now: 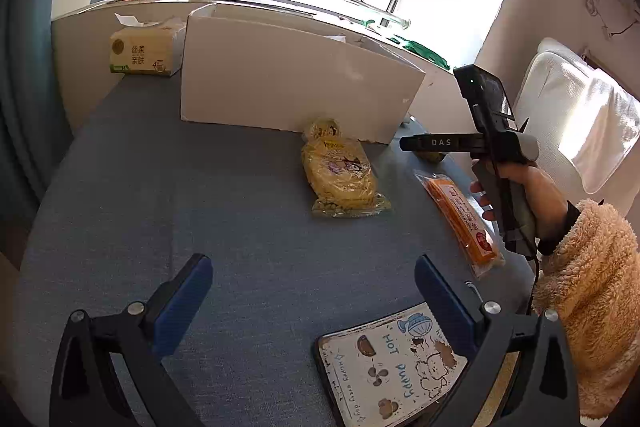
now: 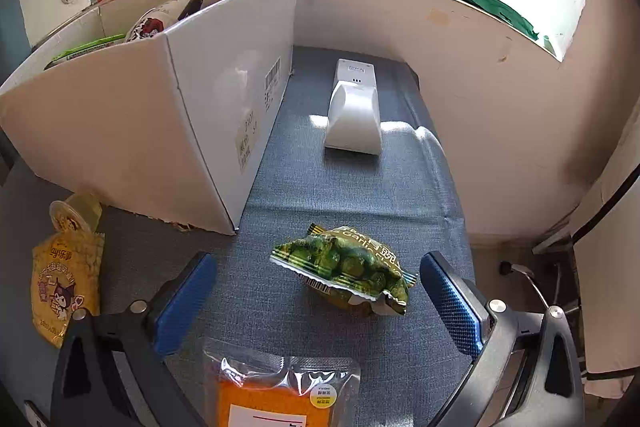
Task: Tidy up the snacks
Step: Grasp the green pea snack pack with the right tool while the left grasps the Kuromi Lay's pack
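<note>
Right gripper [image 2: 316,303], jaws spread, straddles a green pea bag [image 2: 344,267], likely light, crinkly, best pinched mid-body; left gripper [image 1: 314,301] gapes empty.

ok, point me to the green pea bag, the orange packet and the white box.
green pea bag [image 2: 344,263]: right wrist view, middle of its printed face.
orange packet [image 1: 460,217]: left wrist view, middle of the orange strip.
white box [image 1: 296,87]: left wrist view, front wall.

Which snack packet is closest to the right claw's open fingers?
The green pea packet, lying just ahead between the right claw fingers; the orange packet sits below, the yellow one off left.
</note>
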`<state>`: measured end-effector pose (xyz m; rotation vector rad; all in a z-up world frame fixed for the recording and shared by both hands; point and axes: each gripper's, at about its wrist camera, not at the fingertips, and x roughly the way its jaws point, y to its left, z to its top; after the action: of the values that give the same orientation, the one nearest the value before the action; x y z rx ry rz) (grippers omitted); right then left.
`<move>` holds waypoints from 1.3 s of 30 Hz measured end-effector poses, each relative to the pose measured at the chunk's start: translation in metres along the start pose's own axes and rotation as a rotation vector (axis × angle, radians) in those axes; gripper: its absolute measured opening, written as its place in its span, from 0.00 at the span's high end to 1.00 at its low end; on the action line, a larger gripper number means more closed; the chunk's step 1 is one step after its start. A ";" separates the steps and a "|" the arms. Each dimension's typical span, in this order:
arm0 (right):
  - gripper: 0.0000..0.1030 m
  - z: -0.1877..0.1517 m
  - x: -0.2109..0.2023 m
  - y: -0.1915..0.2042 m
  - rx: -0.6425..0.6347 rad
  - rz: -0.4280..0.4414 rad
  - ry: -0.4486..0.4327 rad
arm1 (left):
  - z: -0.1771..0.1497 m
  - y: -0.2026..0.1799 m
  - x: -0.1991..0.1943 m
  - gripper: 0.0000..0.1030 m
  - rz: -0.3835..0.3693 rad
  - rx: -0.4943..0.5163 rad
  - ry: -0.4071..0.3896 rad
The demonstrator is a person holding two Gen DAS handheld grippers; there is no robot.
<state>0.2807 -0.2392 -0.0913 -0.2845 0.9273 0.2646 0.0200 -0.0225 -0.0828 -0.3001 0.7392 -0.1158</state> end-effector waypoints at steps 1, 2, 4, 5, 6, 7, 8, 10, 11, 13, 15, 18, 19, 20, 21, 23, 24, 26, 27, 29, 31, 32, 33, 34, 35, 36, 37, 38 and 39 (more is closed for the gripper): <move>0.00 0.001 0.004 0.001 0.001 -0.008 0.009 | 0.000 0.001 0.000 0.00 0.001 -0.003 0.000; 0.00 0.002 0.008 0.002 0.005 -0.008 0.018 | -0.001 0.002 -0.001 0.00 0.002 -0.008 -0.001; 0.00 0.002 0.010 0.004 0.009 -0.020 0.007 | -0.001 0.006 -0.002 0.00 0.000 -0.018 0.001; 0.00 0.002 0.012 0.005 0.012 -0.021 0.018 | -0.001 0.007 -0.002 0.00 0.005 -0.023 0.000; 0.00 0.002 0.015 0.005 0.024 -0.011 0.037 | -0.001 0.008 -0.002 0.00 0.007 -0.027 -0.001; 0.00 0.002 0.016 0.003 0.045 0.004 0.042 | -0.001 0.010 -0.002 0.00 0.008 -0.032 0.001; 0.05 0.002 0.016 0.000 0.064 0.015 0.040 | -0.001 0.011 -0.002 0.00 0.009 -0.037 0.002; 0.36 0.003 0.013 -0.004 0.096 0.049 0.037 | -0.001 0.011 -0.003 0.00 0.009 -0.040 -0.001; 0.57 0.005 0.010 -0.005 0.098 0.048 0.030 | -0.001 0.011 -0.003 0.00 0.009 -0.039 0.001; 0.57 0.005 0.006 -0.002 0.078 0.027 0.031 | 0.000 0.011 -0.002 0.00 0.009 -0.033 0.002; 0.57 0.005 -0.001 0.001 0.073 0.058 0.016 | 0.001 0.009 0.000 0.00 0.006 -0.026 0.005; 0.57 -0.001 -0.019 0.008 0.051 0.070 -0.013 | 0.007 0.004 0.004 0.00 0.007 -0.008 0.021; 0.57 -0.005 -0.028 0.011 0.046 0.087 -0.022 | 0.010 0.002 0.007 0.00 0.012 0.002 0.031; 0.57 -0.008 -0.036 0.015 0.035 0.093 -0.036 | 0.013 0.000 0.011 0.00 0.018 0.013 0.040; 0.57 -0.012 -0.045 0.019 0.022 0.100 -0.048 | 0.017 -0.003 0.016 0.00 0.025 0.023 0.054; 0.57 -0.022 -0.064 0.025 0.015 0.139 -0.072 | 0.025 -0.011 0.028 0.00 0.034 0.044 0.087; 0.57 -0.028 -0.074 0.028 0.016 0.156 -0.086 | 0.029 -0.016 0.035 0.00 0.030 0.058 0.101; 0.57 -0.042 -0.089 0.032 0.022 0.186 -0.100 | 0.037 -0.025 0.049 0.00 0.040 0.080 0.132; 0.57 -0.050 -0.095 0.032 0.029 0.200 -0.108 | 0.042 -0.030 0.055 0.00 0.045 0.089 0.139; 0.57 -0.070 -0.109 0.036 0.030 0.203 -0.121 | 0.052 -0.039 0.069 0.00 0.064 0.104 0.157; 0.57 -0.087 -0.116 0.036 0.041 0.204 -0.126 | 0.062 -0.050 0.085 0.00 0.084 0.130 0.179; 0.57 -0.096 -0.120 0.035 0.054 0.206 -0.124 | 0.065 -0.055 0.094 0.00 0.101 0.146 0.191; 0.57 -0.104 -0.123 0.034 0.073 0.216 -0.122 | 0.068 -0.059 0.104 0.00 0.123 0.162 0.207; 0.57 -0.112 -0.126 0.033 0.091 0.228 -0.118 | 0.071 -0.062 0.114 0.00 0.140 0.176 0.218; 0.57 -0.119 -0.128 0.031 0.100 0.236 -0.112 | 0.074 -0.063 0.122 0.00 0.149 0.182 0.213; 0.57 -0.126 -0.131 0.031 0.101 0.244 -0.107 | 0.076 -0.062 0.129 0.00 0.171 0.185 0.215; 0.57 -0.131 -0.133 0.030 0.108 0.248 -0.105 | 0.077 -0.062 0.138 0.00 0.199 0.190 0.230; 0.57 -0.136 -0.136 0.029 0.122 0.254 -0.102 | 0.078 -0.061 0.145 0.00 0.226 0.194 0.243; 0.57 -0.141 -0.137 0.028 0.126 0.263 -0.098 | 0.078 -0.061 0.150 0.00 0.236 0.198 0.249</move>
<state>0.0879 -0.2769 -0.0634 -0.0319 0.8803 0.4563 0.1830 -0.0945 -0.1060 -0.0075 0.9965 -0.0017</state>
